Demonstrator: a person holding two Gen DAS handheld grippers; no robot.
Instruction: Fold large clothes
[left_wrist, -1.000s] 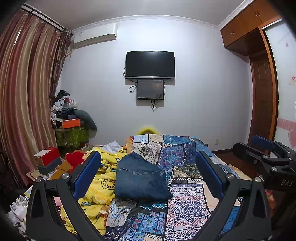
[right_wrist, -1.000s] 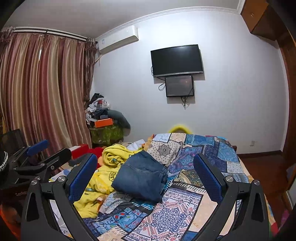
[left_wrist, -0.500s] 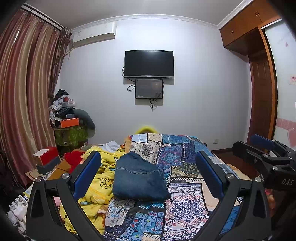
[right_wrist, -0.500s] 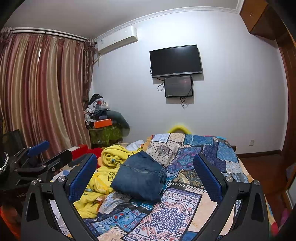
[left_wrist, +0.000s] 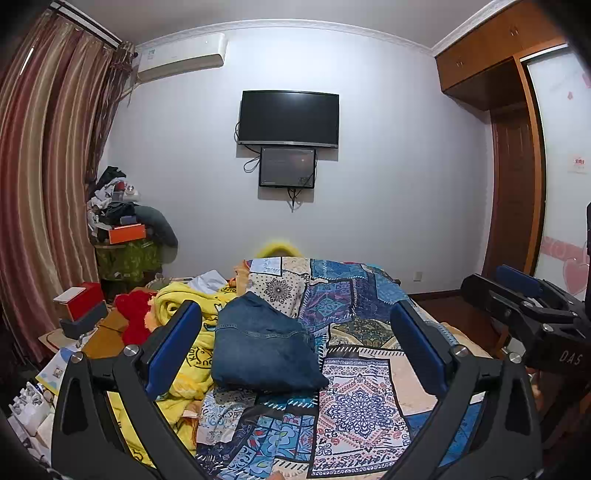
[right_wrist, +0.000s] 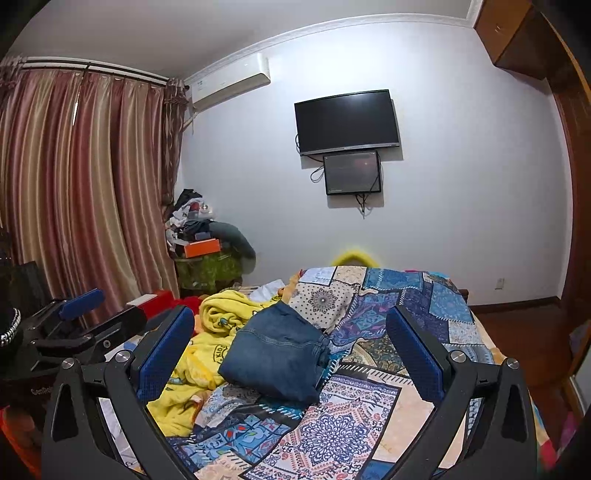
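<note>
Folded blue jeans (left_wrist: 262, 347) (right_wrist: 277, 358) lie in a compact stack on the patchwork bedspread (left_wrist: 354, 406) (right_wrist: 332, 435). My left gripper (left_wrist: 295, 343) is open, held above the near end of the bed, its blue pads wide apart and empty. Open and empty as well, my right gripper (right_wrist: 291, 350) hovers at about the same height. Each gripper shows in the other's view: the right gripper (left_wrist: 517, 299) at the right edge, the left gripper (right_wrist: 85, 317) at the left edge. Neither touches the jeans.
A crumpled yellow blanket (left_wrist: 184, 343) (right_wrist: 207, 339) lies left of the jeans. Red boxes (left_wrist: 79, 299) and clutter fill the bedside, a piled stand (left_wrist: 125, 243) sits in the corner. Curtains (right_wrist: 74, 192) hang left, a TV (left_wrist: 288, 118) is on the far wall, a wardrobe (left_wrist: 517, 166) stands right.
Both views drift slightly, with the scene shifting a little leftward. The jeans stay still and both grippers stay open.
</note>
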